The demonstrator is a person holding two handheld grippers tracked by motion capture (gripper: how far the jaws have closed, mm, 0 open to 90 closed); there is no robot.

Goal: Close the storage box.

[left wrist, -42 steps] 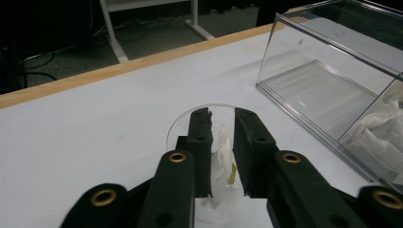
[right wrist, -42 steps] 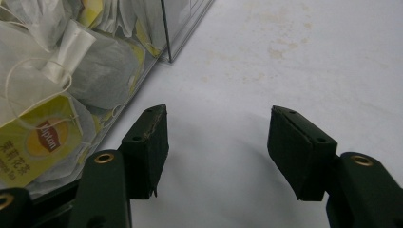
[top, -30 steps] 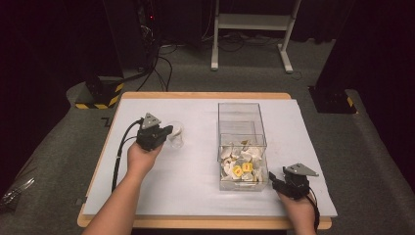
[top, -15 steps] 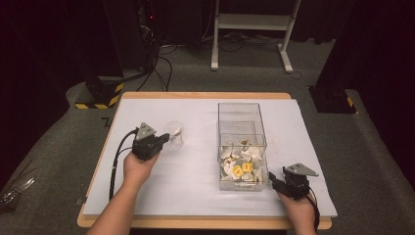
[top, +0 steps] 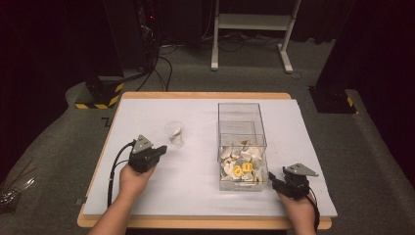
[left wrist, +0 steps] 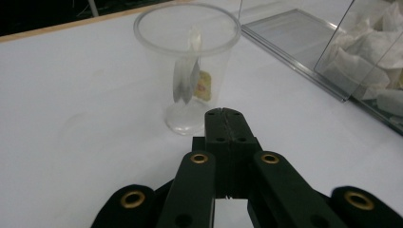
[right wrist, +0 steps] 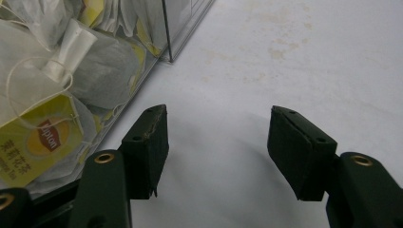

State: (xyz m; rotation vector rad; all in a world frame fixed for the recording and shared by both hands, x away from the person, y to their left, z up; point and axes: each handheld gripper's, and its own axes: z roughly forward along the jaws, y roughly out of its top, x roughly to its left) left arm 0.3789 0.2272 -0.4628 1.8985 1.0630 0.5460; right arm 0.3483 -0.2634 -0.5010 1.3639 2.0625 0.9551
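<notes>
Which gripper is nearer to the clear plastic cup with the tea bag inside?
Left. The left gripper sits just beside the clear plastic cup, jaws shut and apart from it. The right gripper rests open at the far side of the clear box.

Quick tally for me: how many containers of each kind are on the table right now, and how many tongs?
Clear plastic cup holding one tea bag: 1
Clear rectangular plastic box of tea bags: 1
Black two-jaw tongs: 2 (left tongs, right tongs)
Total: 4

cup (left wrist: 187, 71) just ahead, sides clear
</notes>
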